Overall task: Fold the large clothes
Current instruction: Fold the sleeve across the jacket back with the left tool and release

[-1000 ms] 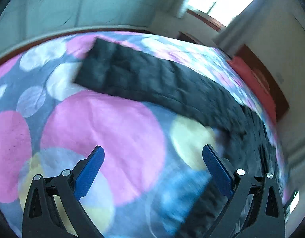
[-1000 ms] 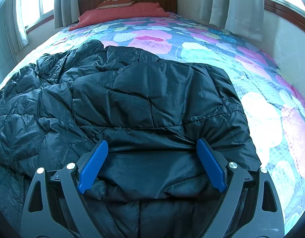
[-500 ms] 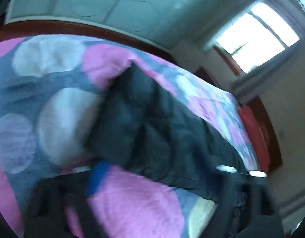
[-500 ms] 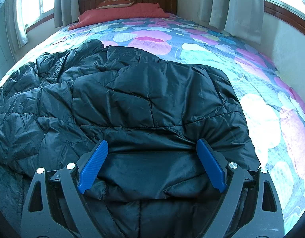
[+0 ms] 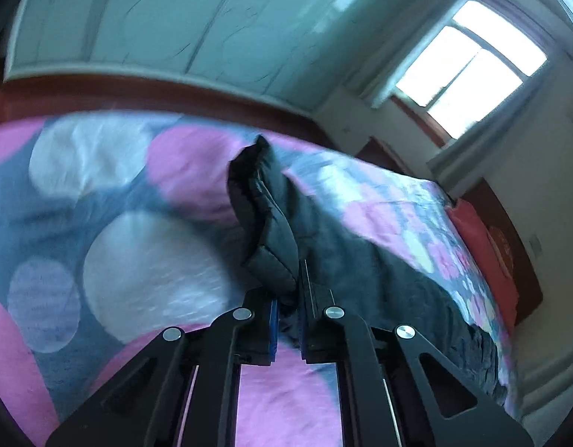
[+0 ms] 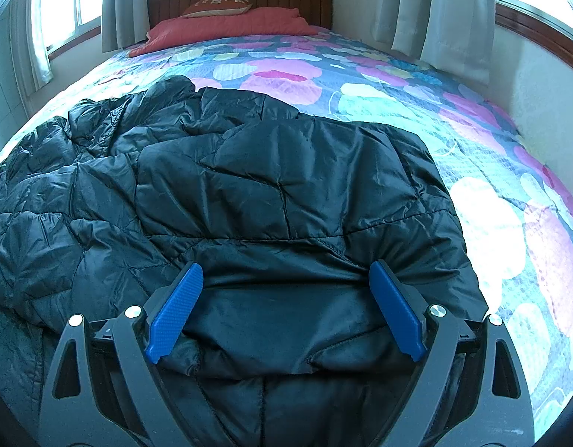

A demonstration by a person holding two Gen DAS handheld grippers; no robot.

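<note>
A large black puffer jacket [image 6: 279,193] lies spread on a bed with a colourful dotted cover [image 6: 491,193]. My right gripper [image 6: 286,309] is open, its blue fingers [image 6: 174,309] resting on the jacket's near edge, which lies between them. In the left wrist view, my left gripper [image 5: 288,320] is shut on the end of the jacket's sleeve [image 5: 267,231]. The sleeve stands up from the jaws and runs back to the jacket body [image 5: 379,279].
A red pillow [image 6: 226,24] and a wooden headboard [image 6: 286,0] are at the far end of the bed. Curtained windows [image 6: 450,7] flank the bed. A pale wardrobe [image 5: 212,26] stands beyond the bed's foot in the left wrist view.
My left gripper moved to the sleeve end and closed on it, bunching it upward. The right gripper has stayed open on the jacket's near edge.
</note>
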